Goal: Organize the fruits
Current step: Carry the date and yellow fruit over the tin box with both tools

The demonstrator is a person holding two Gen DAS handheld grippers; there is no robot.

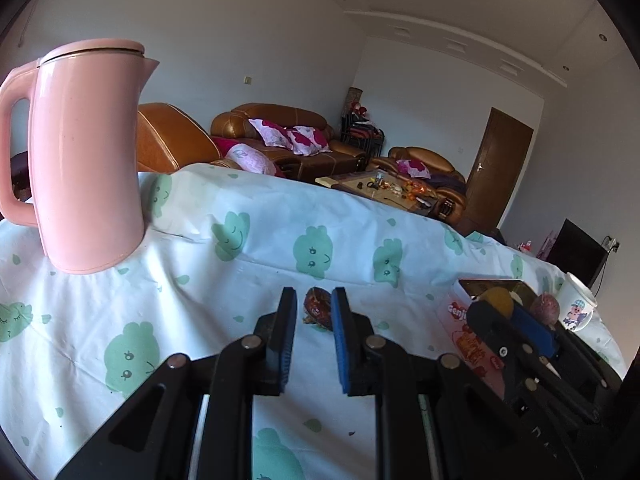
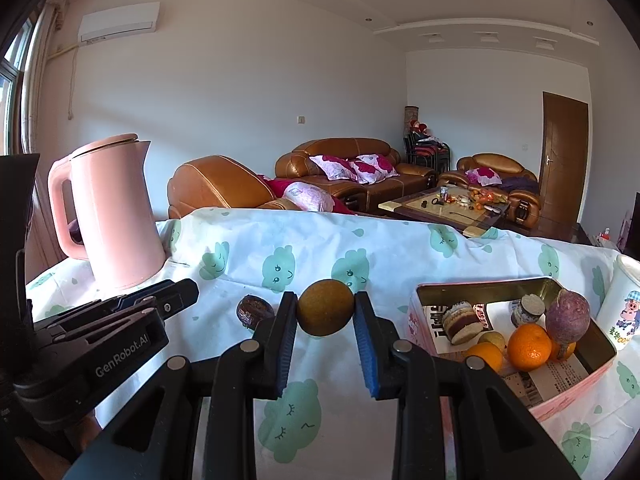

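**Right gripper clamps a brown-green fruit; left gripper gapes around a wrinkled one**

Left wrist view: the left gripper (image 1: pixel 314 312) hangs low over the white tablecloth printed with green clouds (image 1: pixel 248 248), its blue-padded fingers (image 1: pixel 342 332) parted. The dark, wrinkled round fruit (image 1: pixel 318 308) lies on the cloth just beyond the tips, framed between them; whether either pad touches it I cannot tell. The tall pink plastic kettle (image 1: pixel 86 156) stands well off to the left and farther away. To the right, the right gripper (image 1: pixel 502 310) reaches in with a yellowish fruit at its tip.

Right wrist view: the right gripper (image 2: pixel 325 314) is closed on the round brown-green fruit (image 2: pixel 325 307), both pads pressing its sides. The wrinkled fruit (image 2: pixel 253 311) sits just left of the left finger. To the right lies the open pink tin box (image 2: pixel 568 394), holding oranges (image 2: pixel 528 347) and a purple round fruit (image 2: pixel 567 317).
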